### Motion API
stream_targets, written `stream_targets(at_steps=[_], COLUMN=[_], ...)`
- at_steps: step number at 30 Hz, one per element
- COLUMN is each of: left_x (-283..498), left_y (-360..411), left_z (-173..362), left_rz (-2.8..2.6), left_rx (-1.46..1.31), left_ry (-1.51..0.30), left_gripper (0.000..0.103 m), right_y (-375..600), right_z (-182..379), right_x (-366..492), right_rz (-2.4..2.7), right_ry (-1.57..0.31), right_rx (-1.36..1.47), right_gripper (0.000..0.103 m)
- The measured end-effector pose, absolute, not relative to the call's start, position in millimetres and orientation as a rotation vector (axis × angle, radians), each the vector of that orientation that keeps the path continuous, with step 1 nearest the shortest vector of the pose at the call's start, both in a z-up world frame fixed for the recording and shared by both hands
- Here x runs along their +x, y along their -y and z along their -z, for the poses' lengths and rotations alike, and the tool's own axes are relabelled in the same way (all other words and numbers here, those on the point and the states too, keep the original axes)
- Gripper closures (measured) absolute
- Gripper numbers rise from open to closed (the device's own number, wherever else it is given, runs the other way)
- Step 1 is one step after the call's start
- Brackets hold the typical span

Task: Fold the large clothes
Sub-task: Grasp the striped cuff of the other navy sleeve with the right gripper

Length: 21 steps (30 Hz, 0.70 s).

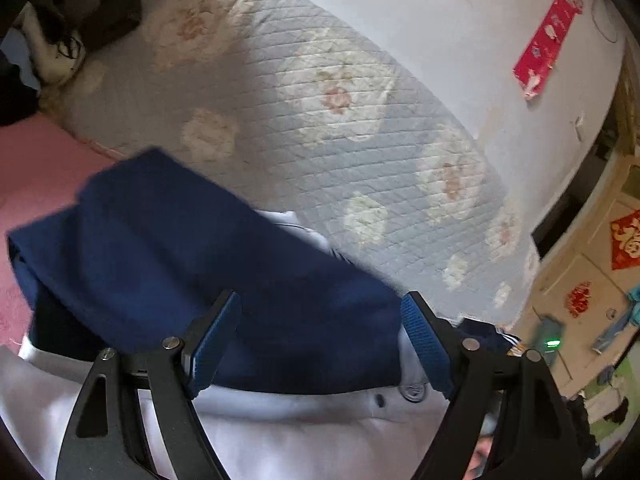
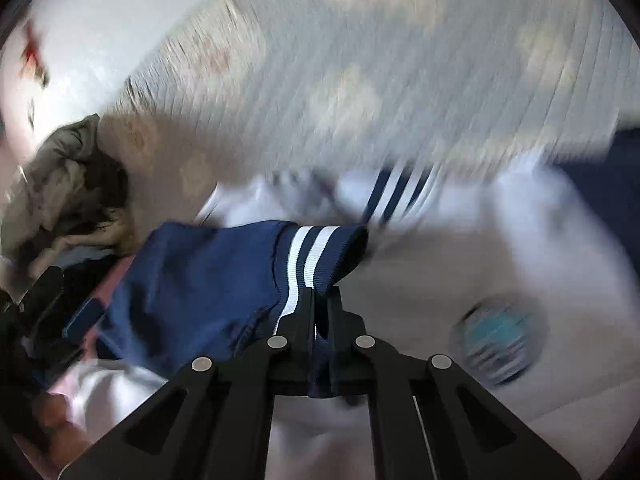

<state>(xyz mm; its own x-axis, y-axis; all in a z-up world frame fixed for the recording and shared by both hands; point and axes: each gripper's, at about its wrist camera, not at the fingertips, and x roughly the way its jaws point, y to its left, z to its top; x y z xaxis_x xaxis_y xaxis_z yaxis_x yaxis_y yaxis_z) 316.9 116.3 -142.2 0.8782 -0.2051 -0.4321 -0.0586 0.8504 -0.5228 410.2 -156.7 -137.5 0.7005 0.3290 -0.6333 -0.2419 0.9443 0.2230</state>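
Right wrist, navy sleeve [image 2: 200, 276], white-striped cuff [image 2: 320, 256]

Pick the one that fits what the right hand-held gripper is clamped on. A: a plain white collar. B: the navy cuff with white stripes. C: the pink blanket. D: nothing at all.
B: the right hand-held gripper has its jaws closed on the navy cuff with white stripes.

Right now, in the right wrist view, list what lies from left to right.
Crumpled grey clothes → navy sleeve with white stripes, pinched in the right gripper → round teal logo on the white garment.
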Motion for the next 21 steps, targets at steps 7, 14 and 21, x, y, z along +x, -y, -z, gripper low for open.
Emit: stream_targets(at_steps=[7, 14, 21], left_x=[305.2, 287.5, 304.2], left_y=[-96.8, -94.7, -130.7], left_z=[128.8, 102.7, 110.7], left_rz=[0.069, -0.088, -0.338], left_rx=[-0.43, -0.278, -0.217], left_ry=[-0.443, -0.343, -0.474], left_gripper=[0.022, 0.016, 0.016], right_y=[207.6, 240.0, 272.6], right_z=[99.0, 112.8, 110.1], right_x=[415.5, 421.7, 425.8], right_rz=[-0.007, 0.019, -0.022], right_ry=[-0.54, -0.563, -0.593], right_rx=[-0.168, -0.142, 0.028], right_gripper=[0.097, 0.097, 0.097])
